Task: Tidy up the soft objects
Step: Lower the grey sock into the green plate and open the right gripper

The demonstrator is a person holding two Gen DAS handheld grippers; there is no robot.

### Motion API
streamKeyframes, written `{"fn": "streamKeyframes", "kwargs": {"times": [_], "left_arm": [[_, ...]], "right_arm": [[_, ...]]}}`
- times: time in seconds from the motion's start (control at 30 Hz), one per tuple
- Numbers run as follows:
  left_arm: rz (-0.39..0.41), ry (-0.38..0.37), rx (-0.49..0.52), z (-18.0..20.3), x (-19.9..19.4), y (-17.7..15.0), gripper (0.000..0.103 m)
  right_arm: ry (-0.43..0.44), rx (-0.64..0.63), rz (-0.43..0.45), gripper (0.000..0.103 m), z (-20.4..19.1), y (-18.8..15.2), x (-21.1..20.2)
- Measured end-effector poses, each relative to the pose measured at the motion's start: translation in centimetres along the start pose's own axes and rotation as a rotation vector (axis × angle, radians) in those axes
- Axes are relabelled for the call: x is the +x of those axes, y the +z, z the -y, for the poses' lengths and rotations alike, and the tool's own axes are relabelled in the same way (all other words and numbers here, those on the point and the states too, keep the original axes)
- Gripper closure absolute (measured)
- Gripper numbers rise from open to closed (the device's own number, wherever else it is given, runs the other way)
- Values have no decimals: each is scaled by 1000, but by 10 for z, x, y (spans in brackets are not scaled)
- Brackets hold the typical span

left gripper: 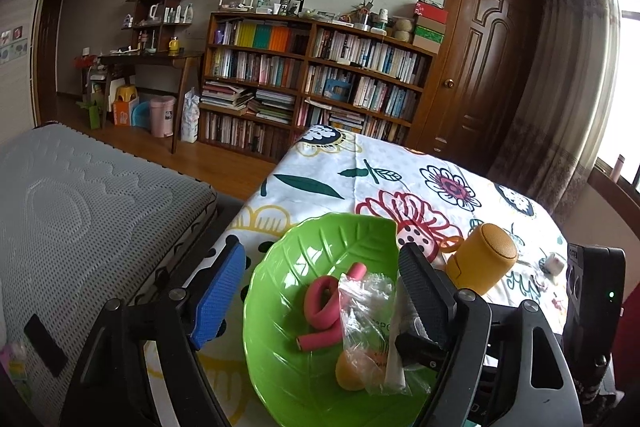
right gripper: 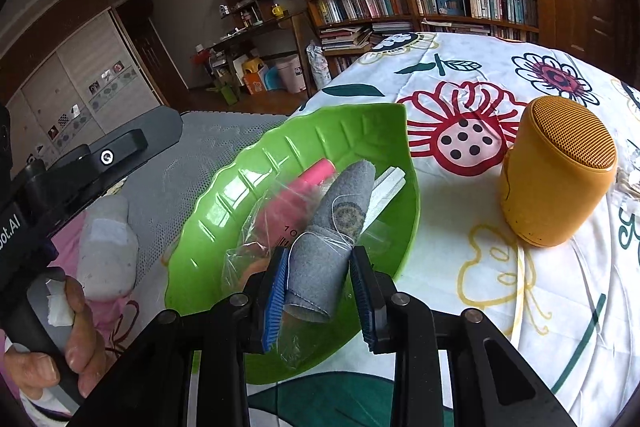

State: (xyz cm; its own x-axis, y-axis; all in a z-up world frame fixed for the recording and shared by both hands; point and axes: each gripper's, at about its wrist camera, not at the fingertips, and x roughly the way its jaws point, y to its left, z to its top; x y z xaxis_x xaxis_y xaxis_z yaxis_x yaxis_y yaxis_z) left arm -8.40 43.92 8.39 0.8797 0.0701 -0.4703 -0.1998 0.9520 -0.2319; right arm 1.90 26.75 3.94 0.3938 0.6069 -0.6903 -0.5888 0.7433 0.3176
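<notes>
1. Right wrist view: right gripper (right gripper: pixel 320 291) clamped on a rolled grey felt cloth (right gripper: pixel 330 231), held over the near rim of the green leaf-shaped bowl (right gripper: pixel 248 163)
2. Inside the bowl, under and behind the cloth: a pink foam roller (right gripper: pixel 316 173), a crumpled clear plastic bag (right gripper: pixel 260 227) and a white strip (right gripper: pixel 384 187)
3. Just right of the bowl, upright on the floral tablecloth (right gripper: pixel 460 99): a mustard-yellow speaker (right gripper: pixel 556 175)
4. Left of the bowl, at the frame edge: a hand (right gripper: pixel 64 343) wrapped round a black handle
5. Left wrist view: left gripper (left gripper: pixel 320 287) spread wide apart, nothing between the fingers, blue pad (left gripper: pixel 218 295) outside the bowl's (left gripper: pixel 280 367) left rim, black pad (left gripper: pixel 424 295) over its right side
6. In the bowl: the pink roller (left gripper: pixel 324 301) curled in a loop, the plastic bag (left gripper: pixel 368 323), an orange round object (left gripper: pixel 350 371) near the front, the white strip (left gripper: pixel 394 347)
7. Right of the bowl: the speaker (left gripper: pixel 482 259), looking tilted in this fisheye view
8. Far behind the bowl: a wooden bookshelf (left gripper: pixel 312 83) against the wall
</notes>
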Motion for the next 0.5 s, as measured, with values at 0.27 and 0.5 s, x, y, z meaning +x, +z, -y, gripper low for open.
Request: {"fn": "streamKeyframes", "kwargs": {"times": [0.27,0.5], "left_arm": [[-4,-2,-5,0,0,-1,23],[-16,-6,-13,1,4,-4,23]], "right_arm": [[13,6,-44,70,-3,-2,8],[65,51,-43,70,4,-2,6]]}}
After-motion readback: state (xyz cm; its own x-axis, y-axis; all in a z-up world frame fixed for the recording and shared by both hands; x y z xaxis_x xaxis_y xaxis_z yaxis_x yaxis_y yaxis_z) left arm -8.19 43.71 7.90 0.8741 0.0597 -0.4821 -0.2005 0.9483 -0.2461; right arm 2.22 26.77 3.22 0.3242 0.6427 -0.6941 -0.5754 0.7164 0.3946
